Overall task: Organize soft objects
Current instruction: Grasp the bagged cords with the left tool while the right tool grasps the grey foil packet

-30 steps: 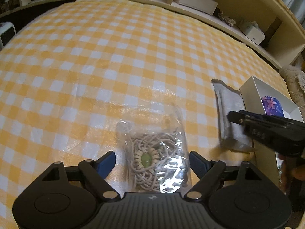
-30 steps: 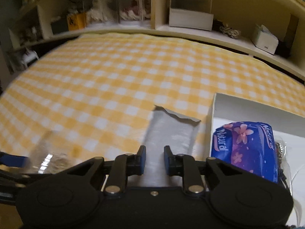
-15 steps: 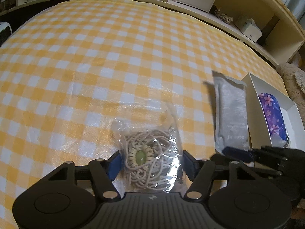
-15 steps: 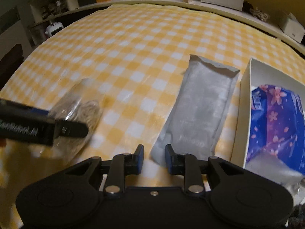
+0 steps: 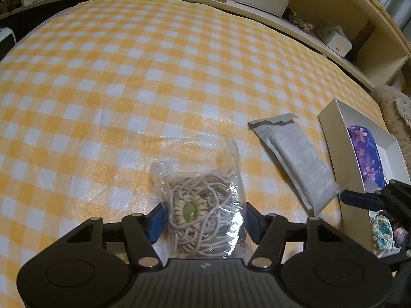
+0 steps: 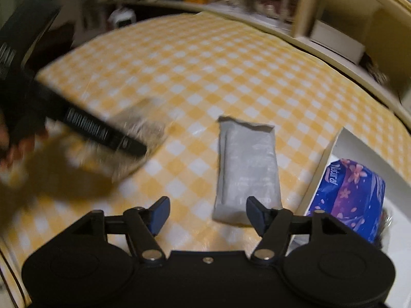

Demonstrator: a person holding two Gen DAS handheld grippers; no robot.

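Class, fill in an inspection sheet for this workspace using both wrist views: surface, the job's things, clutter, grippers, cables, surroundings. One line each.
Surface: yellow-and-white checked cloth, flat.
Job's things: clear bag of cord with a green bead, lying on the cloth; grey pouch flat beside the white box; purple floral pack inside the box, with other small items I cannot identify.
Clutter: nothing seen on the cloth.
Grippers: left gripper open, fingers either side of the bag; right gripper open, its right finger over the pouch's near end.
Cables: nothing seen.
Surroundings: wooden shelving with boxes behind; right view blurred.
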